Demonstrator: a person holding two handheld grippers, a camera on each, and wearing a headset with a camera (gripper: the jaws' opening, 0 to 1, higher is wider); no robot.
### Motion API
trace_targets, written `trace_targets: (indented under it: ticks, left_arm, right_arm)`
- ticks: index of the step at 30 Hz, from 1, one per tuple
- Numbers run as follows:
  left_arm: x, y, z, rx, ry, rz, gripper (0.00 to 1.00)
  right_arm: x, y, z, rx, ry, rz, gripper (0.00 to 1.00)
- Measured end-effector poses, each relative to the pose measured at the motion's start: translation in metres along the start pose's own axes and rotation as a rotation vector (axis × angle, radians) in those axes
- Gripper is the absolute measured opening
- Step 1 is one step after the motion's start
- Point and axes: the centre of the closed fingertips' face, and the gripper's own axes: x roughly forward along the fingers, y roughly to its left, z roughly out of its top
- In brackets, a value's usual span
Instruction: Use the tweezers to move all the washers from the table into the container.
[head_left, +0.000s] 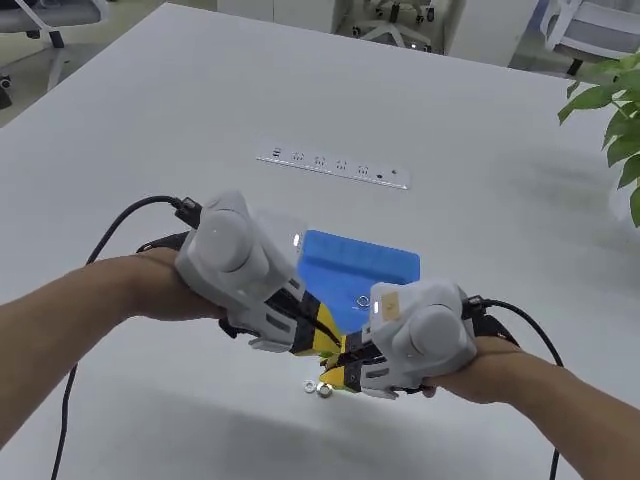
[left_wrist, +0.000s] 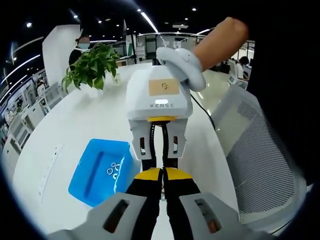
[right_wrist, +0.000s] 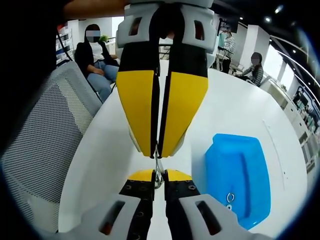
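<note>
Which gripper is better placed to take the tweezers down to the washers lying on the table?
Right, probably. The right gripper sits low beside the two washers on the table, with the tweezers between its jaws; the left gripper is farther from them.

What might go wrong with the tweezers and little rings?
The thin tweezers sit where the left gripper and right gripper meet tip to tip, so they might slip or twist. Two washers lie on the table just beneath; a bump might scatter them away from the blue container.
</note>
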Motion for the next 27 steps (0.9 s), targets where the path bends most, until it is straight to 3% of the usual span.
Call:
trace_targets:
  ticks: [9, 27]
  left_arm:
    - [-0.003, -0.001, 0.0, -0.021, -0.018, 0.011, 0.13]
    - [-0.014, 0.0, -0.005, -0.157, -0.1, 0.092, 0.65]
  right_arm:
    - [-0.004, 0.0, 0.003, 0.004, -0.004, -0.001, 0.07]
    - [-0.023, -0.002, 0.011, -0.004, -0.009, -0.007, 0.08]
